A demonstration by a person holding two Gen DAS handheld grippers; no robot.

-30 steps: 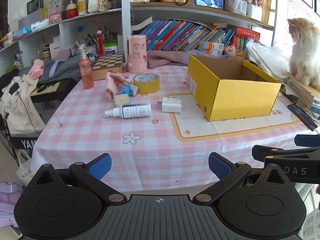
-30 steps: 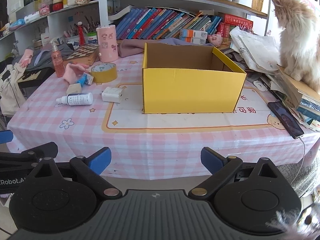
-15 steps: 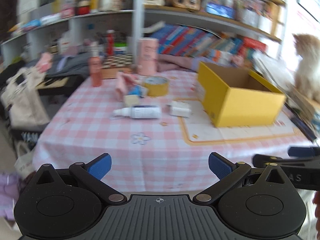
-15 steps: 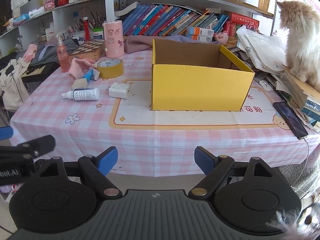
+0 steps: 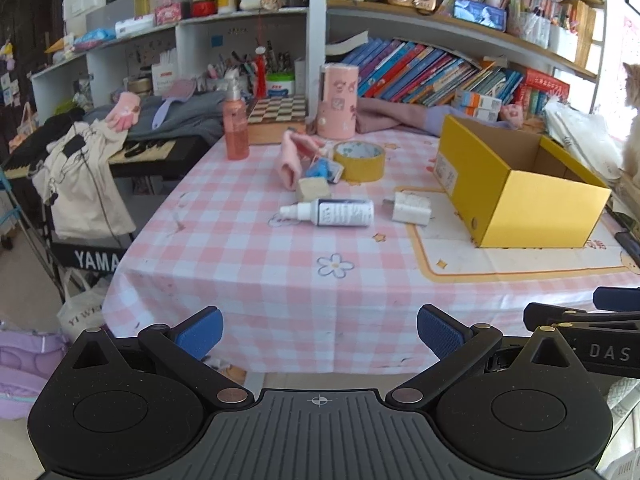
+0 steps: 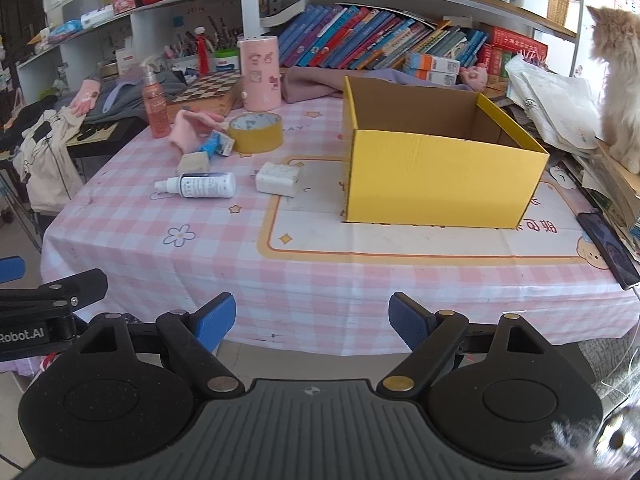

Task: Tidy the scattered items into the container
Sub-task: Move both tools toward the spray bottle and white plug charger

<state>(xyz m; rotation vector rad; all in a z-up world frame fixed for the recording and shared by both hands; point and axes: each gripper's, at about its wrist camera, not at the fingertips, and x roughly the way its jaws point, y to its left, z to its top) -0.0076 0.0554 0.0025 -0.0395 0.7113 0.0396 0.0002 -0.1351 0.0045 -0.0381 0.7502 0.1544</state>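
Note:
An open yellow cardboard box [image 5: 516,196] [image 6: 436,178] stands on the pink checked tablecloth. Left of it lie a white charger [image 5: 411,210] [image 6: 278,179], a white spray bottle [image 5: 334,212] [image 6: 200,185], a beige block [image 5: 313,188] [image 6: 193,162], a blue packet [image 5: 325,169] [image 6: 216,144], a pink glove [image 5: 294,156] [image 6: 188,130] and a yellow tape roll [image 5: 359,160] [image 6: 255,131]. My left gripper [image 5: 319,330] and right gripper [image 6: 312,320] are both open and empty, held off the table's near edge.
A pink pump bottle [image 5: 235,124], a chessboard [image 5: 277,114] and a pink canister [image 5: 338,100] stand at the back. A cat [image 6: 616,80] sits on papers at the right. A phone [image 6: 608,248] lies near the right edge. A keyboard [image 5: 136,152] stands left of the table.
The left gripper has swung left, so the scattered items sit nearer its view's centre. The right gripper has moved closer to the table and its fingers have narrowed slightly. Nothing on the table moved.

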